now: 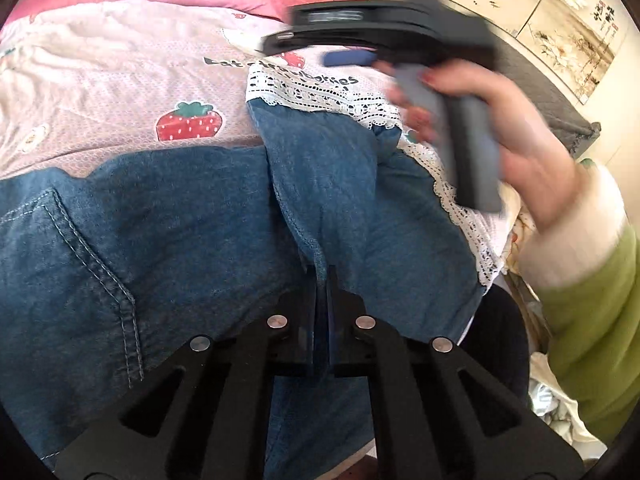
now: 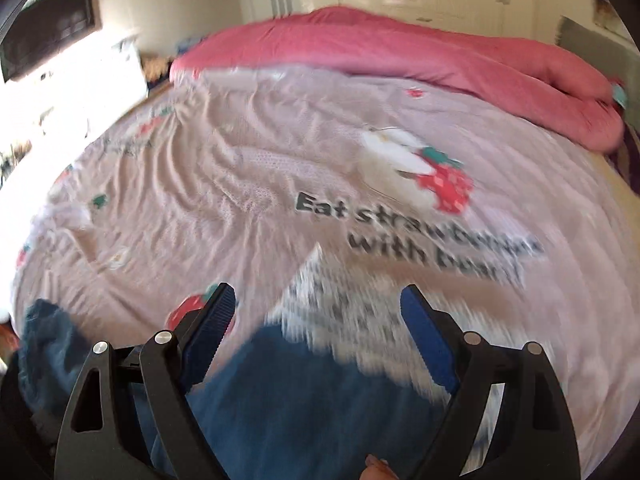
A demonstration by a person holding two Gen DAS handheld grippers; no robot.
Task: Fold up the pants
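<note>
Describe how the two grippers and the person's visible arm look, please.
Both grippers, left and right, have black frames with silver rivets; the fingers carry ribbed blue pads. The hand has red-painted nails; its sleeve is green with a cream cuff.

The pants (image 1: 180, 240) are blue denim with white lace trim (image 1: 320, 98) at the leg hems, and lie spread on the bed with a stitched pocket facing up. One leg is folded over the rest, forming a raised ridge of cloth along the middle. The lace-edged hems lie at the far end, resting on the printed bedcover.
</note>
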